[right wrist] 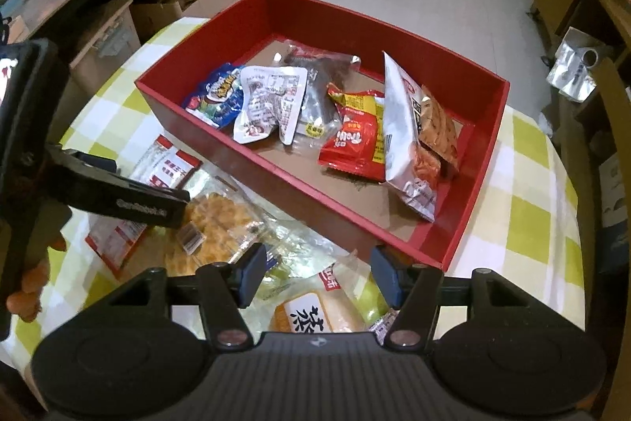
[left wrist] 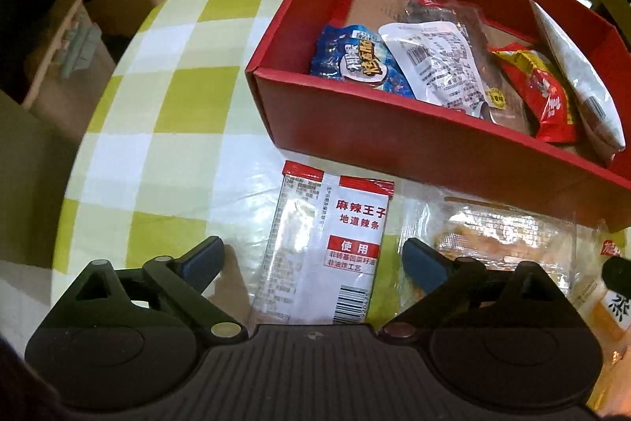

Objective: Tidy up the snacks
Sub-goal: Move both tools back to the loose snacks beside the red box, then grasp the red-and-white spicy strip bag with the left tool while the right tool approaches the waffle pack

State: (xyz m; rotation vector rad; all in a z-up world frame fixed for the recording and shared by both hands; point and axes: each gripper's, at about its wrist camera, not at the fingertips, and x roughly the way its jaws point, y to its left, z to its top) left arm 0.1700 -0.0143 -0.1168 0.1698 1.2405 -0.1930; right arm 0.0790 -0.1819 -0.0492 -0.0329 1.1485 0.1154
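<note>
Left gripper (left wrist: 311,259) spread wide above a white-and-red packet (left wrist: 327,251) lying on the checked tablecloth (left wrist: 165,129), pads clear of it. Right gripper (right wrist: 317,279) part open over a yellow-labelled bag (right wrist: 315,310), not gripping. Red box (right wrist: 465,235) just beyond holds several snack packs.

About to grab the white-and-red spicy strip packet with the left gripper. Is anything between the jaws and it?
Nothing visible. The left gripper hangs open straddling the spicy strip packet, which lies bare on the table; a clear snack bag lies beside it.
</note>
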